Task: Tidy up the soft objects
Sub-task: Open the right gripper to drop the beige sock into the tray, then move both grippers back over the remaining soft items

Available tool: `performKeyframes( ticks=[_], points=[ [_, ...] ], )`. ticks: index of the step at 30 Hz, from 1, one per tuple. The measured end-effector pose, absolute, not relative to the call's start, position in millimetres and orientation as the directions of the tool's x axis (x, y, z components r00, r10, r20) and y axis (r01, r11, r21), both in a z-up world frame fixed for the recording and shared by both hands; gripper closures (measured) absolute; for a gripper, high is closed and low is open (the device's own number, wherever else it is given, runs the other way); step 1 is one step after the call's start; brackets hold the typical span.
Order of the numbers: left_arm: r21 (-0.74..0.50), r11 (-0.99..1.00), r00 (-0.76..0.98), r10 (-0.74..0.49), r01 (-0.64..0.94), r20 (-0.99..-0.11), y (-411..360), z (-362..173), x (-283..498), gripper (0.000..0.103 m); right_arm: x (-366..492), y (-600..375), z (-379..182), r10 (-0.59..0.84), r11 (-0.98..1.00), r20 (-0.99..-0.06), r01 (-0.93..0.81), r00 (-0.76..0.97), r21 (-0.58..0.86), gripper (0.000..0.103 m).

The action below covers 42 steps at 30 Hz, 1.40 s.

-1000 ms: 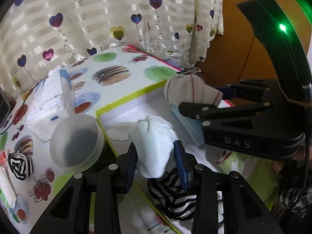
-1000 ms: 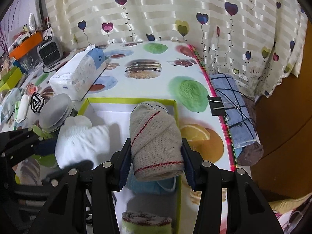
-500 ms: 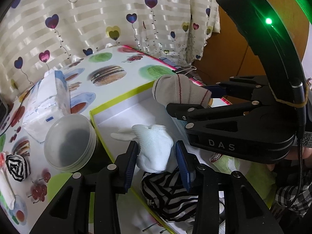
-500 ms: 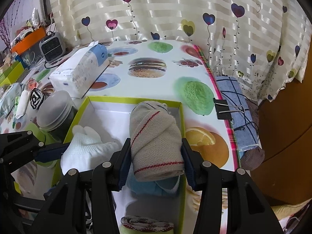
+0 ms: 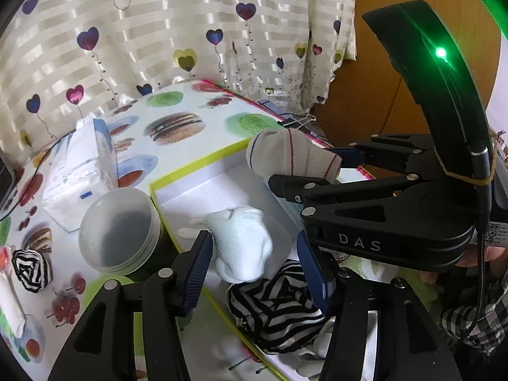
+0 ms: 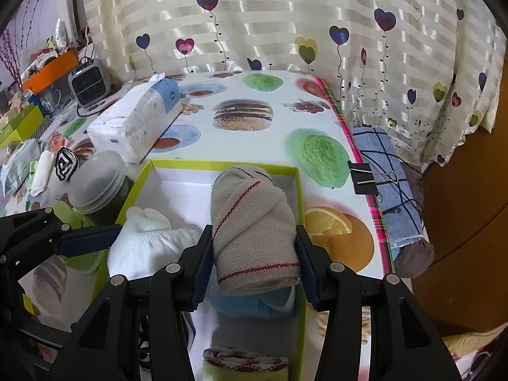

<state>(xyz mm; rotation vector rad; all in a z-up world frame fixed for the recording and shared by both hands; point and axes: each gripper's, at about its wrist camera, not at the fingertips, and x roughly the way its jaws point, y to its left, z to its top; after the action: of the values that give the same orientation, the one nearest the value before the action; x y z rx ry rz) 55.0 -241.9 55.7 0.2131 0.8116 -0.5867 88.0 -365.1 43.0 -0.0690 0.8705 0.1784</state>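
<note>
Soft rolled socks and cloths sit in and above a shallow box with yellow-green walls and a white floor, which rests on a tablecloth printed with burgers and fruit. The right gripper has its 2 blue-padded fingers pressed against both sides of a beige rolled cloth with red stitched lines, holding it above the box near the right wall. Below that roll, a light blue folded cloth lies on the box floor, and a roll with a dark red patterned edge and green body sits nearer the camera.

The left gripper stands with its fingers spread apart around a white sock bundle; there is a clear gap on the right side, and whether the left pad touches the bundle I cannot tell. The bundle rests on the box floor, touching a black-and-white striped bundle just in front of it.

Outside the box, on its left, are a clear round lidded container, a tissue pack, and another small black-and-white striped roll. A black binder clip grips the table edge beside a blue checked cloth
</note>
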Motion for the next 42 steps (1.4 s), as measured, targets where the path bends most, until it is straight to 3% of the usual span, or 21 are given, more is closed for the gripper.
performKeyframes(
  ticks=[42],
  points=[
    [-0.073, 0.903, 0.647, -0.358, 0.424, -0.673, -129, 92, 2, 0.042, 13, -317, 92, 0.141, 0.986, -0.659, -0.162, 0.739, 0.029, 0.053]
  ],
)
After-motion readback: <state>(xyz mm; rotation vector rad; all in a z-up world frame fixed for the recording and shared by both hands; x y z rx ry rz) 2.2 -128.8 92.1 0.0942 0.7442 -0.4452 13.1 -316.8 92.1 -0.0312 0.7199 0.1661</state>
